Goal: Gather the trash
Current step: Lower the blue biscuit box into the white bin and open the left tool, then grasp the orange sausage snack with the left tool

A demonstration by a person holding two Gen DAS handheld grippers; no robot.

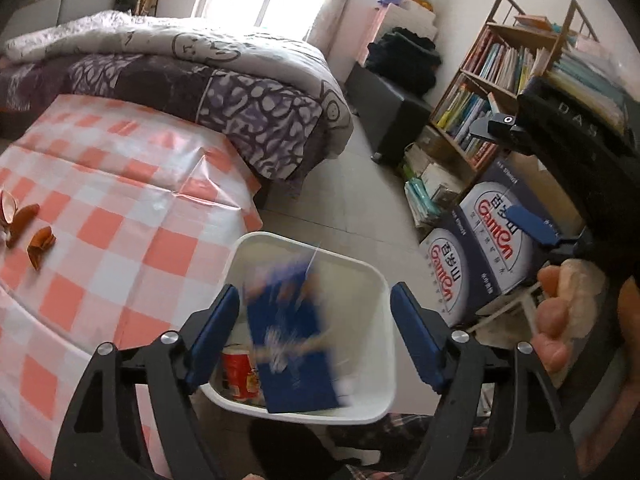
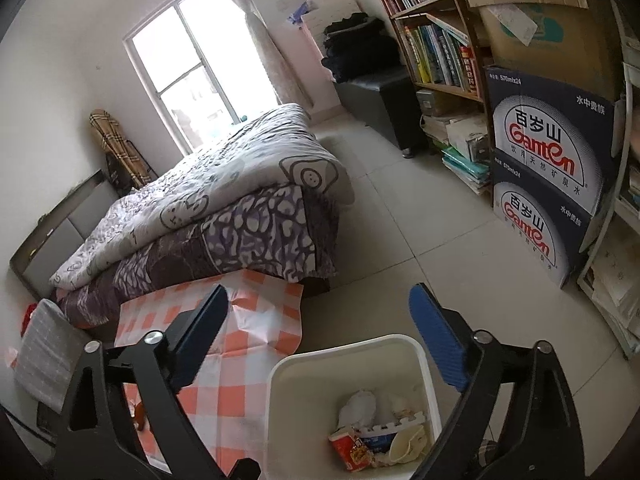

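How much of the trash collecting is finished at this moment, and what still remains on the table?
Done: the white bin already holds a red carton, crumpled paper and other waste. In hand: a blurred blue packet is dropping into the bin between the fingers of the open left gripper; the right gripper is open and holds nothing. Left: orange peels lie on the checked tablecloth.

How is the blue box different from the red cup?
The blue box is blurred and sits between the open left gripper fingers above the bin; the red cup lies still at the bottom. The blue box looks bigger than the red cup. Both are at the white bin.
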